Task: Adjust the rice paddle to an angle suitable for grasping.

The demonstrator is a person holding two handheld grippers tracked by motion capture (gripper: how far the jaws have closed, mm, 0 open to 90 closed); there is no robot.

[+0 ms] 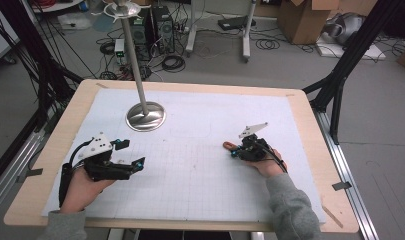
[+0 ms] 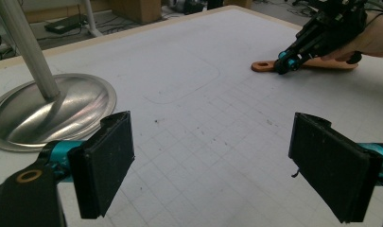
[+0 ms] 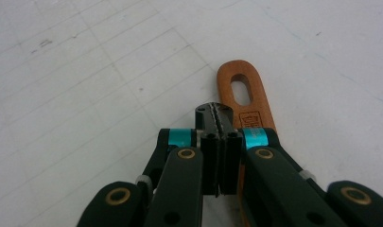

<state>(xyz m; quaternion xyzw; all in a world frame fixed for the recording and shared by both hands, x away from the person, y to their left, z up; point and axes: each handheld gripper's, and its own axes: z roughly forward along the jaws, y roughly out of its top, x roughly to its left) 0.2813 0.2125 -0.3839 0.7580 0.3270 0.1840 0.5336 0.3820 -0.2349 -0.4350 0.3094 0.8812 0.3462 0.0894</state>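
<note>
- Closed tight, my right gripper (image 3: 219,124) rests over the wooden handle (image 3: 241,97), pads together, not gripping it.
- My left gripper (image 2: 213,165) waits wide open, empty, near the metal stand base (image 2: 80,101).

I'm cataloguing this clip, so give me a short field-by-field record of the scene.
surface: white gridded mat on a wooden table
tool: flat brown wooden piece with a slotted end, lying on the mat
right gripper: jaws shut, resting over the wooden piece; a grip on it is not clear
left gripper: jaws wide open, nothing between them
other: round shiny metal stand base with slanted pole, far left
</note>
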